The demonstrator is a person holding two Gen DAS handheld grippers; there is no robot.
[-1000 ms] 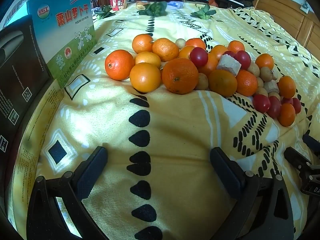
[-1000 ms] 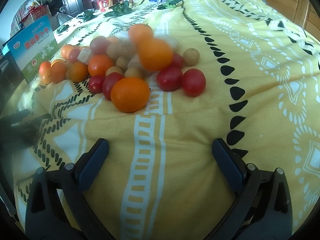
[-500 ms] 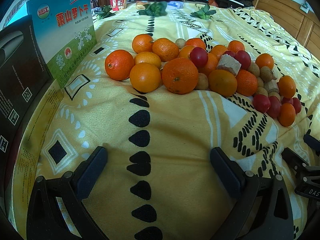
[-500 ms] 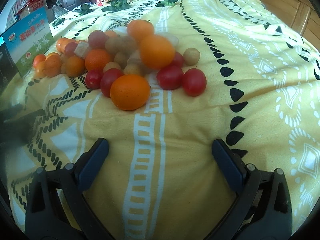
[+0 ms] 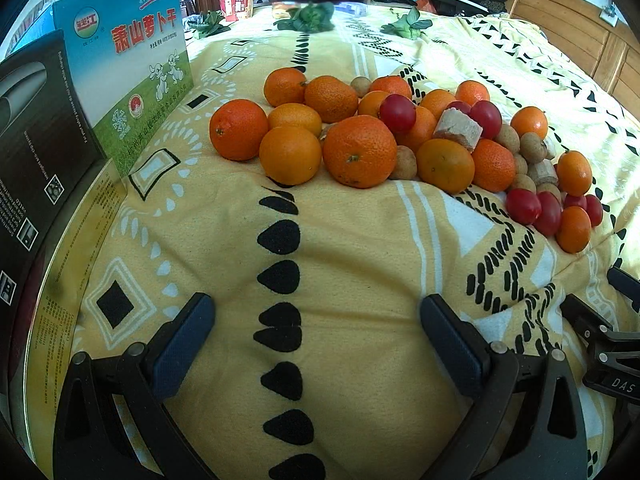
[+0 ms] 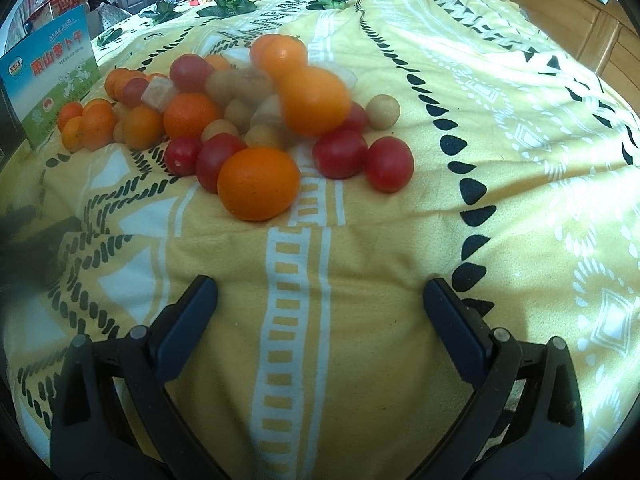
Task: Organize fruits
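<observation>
Left gripper (image 5: 316, 344): jaws spread wide, nothing between them, low over the yellow patterned blanket (image 5: 344, 264). Right gripper (image 6: 320, 320): likewise spread and empty, over the same blanket.

Fruit pile (image 5: 400, 140) lies ahead of both, near the middle of the blanket, unsorted. Nearest to the right gripper: one orange (image 6: 258, 184), with cherry tomatoes (image 6: 388, 164) just beside and touching it.

Risks, as judged: the blanket is soft and humped, so round fruit nudged by a finger may roll downslope. The pieces touch, so lifting one could shift its neighbours. Tomatoes may bruise under a hard squeeze.

Count, left wrist view: oranges and mandarins about fourteen; tomatoes about seven; small tan round fruits about eight, some hidden; pale cut chunks (image 5: 458, 130) two, kind unclear.

Further back: printed box (image 5: 128, 68) standing at the left edge; green leafy sprigs (image 5: 310, 16) at the far end.
</observation>
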